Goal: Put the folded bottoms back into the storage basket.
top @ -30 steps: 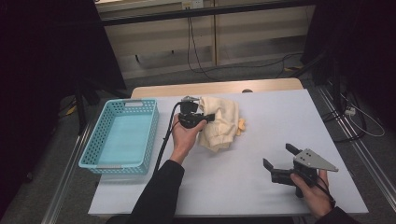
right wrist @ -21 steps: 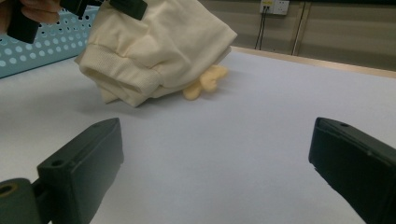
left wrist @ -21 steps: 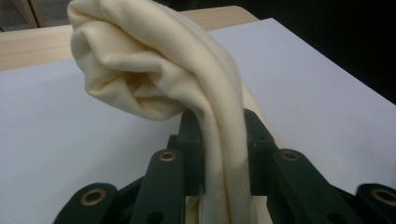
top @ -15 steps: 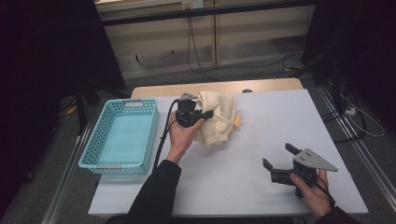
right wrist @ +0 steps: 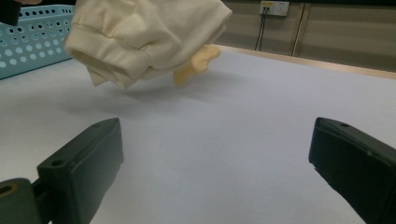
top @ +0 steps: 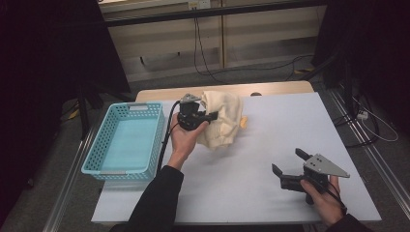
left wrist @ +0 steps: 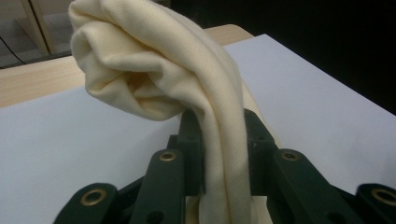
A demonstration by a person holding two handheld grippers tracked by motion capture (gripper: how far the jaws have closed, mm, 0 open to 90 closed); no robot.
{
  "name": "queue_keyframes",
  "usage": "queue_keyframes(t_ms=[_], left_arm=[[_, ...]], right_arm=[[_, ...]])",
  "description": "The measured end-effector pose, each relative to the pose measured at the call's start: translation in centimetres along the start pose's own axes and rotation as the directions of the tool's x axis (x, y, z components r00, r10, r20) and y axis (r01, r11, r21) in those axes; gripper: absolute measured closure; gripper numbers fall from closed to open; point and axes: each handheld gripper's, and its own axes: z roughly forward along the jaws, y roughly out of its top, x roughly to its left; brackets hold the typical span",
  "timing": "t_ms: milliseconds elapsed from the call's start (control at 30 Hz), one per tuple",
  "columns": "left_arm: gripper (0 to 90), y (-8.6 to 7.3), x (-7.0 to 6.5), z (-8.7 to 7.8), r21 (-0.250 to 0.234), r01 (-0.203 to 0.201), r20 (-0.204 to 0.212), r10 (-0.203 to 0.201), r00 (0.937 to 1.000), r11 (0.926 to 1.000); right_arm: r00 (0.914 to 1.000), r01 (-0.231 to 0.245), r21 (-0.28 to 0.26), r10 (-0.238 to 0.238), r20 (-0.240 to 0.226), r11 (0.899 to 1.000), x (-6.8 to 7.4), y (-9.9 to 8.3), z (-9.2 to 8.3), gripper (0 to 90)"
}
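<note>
A cream cloth (top: 223,118) hangs bunched above the white table (top: 251,193), near its far middle. My left gripper (top: 212,116) is shut on a fold of it, and in the left gripper view the cloth (left wrist: 187,79) runs down between the two black jaws of the left gripper (left wrist: 224,128). In the right gripper view the cloth (right wrist: 149,32) hangs clear of the tabletop with its shadow beneath. My right gripper (top: 287,162) rests open near the front right of the table, and nothing is between the jaws of the right gripper (right wrist: 219,154).
A light blue plastic basket (top: 102,140) stands at the left of the table, with the basket's wall (right wrist: 32,37) just left of the cloth. A small yellow piece (top: 244,121) shows at the cloth's right edge; I cannot tell if it belongs to the cloth. Cables lie on the floor beyond.
My left gripper has risen and drifted left toward the basket, lifting the cloth off the table. The right gripper has stayed still.
</note>
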Motion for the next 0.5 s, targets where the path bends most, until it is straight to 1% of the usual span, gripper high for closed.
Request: queue_keyframes(t_ms=[67, 167, 200, 300, 500], left_arm=[[73.7, 0.2, 0.1, -0.4, 0.0, -0.002, 0.002, 0.002, 1.0, 1.0], [73.7, 0.4, 0.3, -0.9, -0.014, 0.006, 0.008, -0.006, 0.9999, 0.9999], [73.7, 0.5, 0.4, -1.2, -0.02, 0.0, 0.003, 0.0, 1.0, 0.9998], [73.7, 0.6, 0.5, -1.6, -0.025, -0.002, 0.0, 0.002, 1.0, 0.9997], [73.7, 0.8, 0.6, -2.5, -0.039, -0.01, 0.0, 0.01, 1.0, 0.9992]], right_arm=[[1.0, -0.002, 0.0, 0.002, 0.002, 1.0, 0.0, 0.0, 0.0, 2.8], [1.0, -0.002, 0.001, 0.002, 0.0, 1.0, 0.0, 0.0, 0.0, 2.8], [1.0, -0.002, 0.001, 0.002, -0.001, 1.0, 0.0, 0.0, 0.0, 2.8], [1.0, -0.002, 0.001, 0.002, 0.0, 1.0, 0.0, 0.0, 0.0, 2.8], [1.0, -0.002, 0.0, 0.002, 0.001, 1.0, 0.0, 0.0, 0.0, 2.8]])
